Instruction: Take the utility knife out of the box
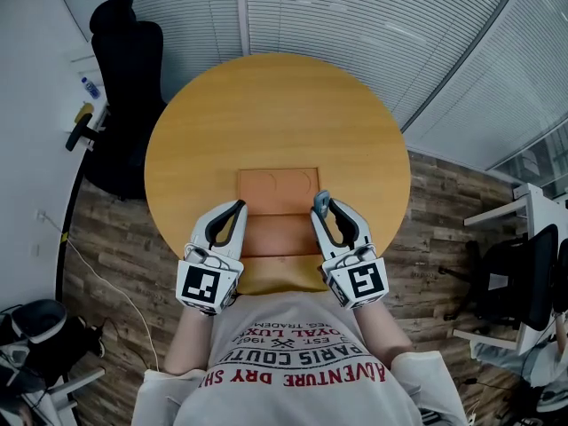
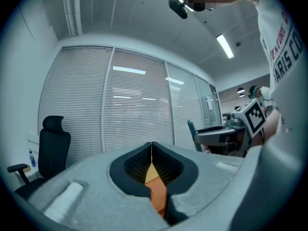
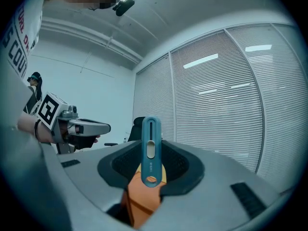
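Note:
A flat brown box (image 1: 278, 191) lies open on the round wooden table (image 1: 266, 105), close to the near edge. My right gripper (image 1: 322, 209) hovers over the box's right side, shut on a teal utility knife (image 1: 321, 202). In the right gripper view the knife (image 3: 150, 150) stands upright between the jaws, its slider slot facing the camera. My left gripper (image 1: 238, 208) sits at the box's left side with its jaws shut together and nothing between them. Only a sliver of the brown box (image 2: 157, 191) shows below the touching tips in the left gripper view.
A black office chair (image 1: 129, 87) stands left of the table, with a small bottle (image 1: 90, 87) on a ledge beside it. Another dark chair (image 1: 524, 282) and a white desk sit at the right. Window blinds curve behind the table.

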Motion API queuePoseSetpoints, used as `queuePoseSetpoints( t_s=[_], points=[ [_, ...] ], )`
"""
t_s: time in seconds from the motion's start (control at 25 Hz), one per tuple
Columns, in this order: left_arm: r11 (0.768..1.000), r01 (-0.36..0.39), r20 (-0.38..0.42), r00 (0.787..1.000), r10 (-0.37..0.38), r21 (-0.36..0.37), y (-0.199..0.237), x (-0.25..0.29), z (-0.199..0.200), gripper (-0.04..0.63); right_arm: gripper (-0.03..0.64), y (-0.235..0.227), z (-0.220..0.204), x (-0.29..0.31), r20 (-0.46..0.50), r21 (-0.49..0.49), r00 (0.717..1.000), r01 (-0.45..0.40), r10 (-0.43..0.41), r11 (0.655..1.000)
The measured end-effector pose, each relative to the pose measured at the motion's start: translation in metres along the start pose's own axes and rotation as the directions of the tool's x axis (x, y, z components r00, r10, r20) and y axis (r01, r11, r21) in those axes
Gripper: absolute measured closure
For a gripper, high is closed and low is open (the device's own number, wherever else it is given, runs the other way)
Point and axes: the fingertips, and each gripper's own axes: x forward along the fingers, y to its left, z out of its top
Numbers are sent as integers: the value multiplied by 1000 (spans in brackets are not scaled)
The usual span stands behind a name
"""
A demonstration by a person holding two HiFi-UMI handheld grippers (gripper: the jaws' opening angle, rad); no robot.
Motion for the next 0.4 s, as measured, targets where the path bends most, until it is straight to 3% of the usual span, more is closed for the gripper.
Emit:
queuePoseSetpoints(
  t_s=[0.4],
  points=[
    [1000, -25, -9, 1000, 25, -9, 2, -16, -5, 584, 485, 16, -4, 0, -11, -3, 1000, -27, 27, 1000]
  ],
)
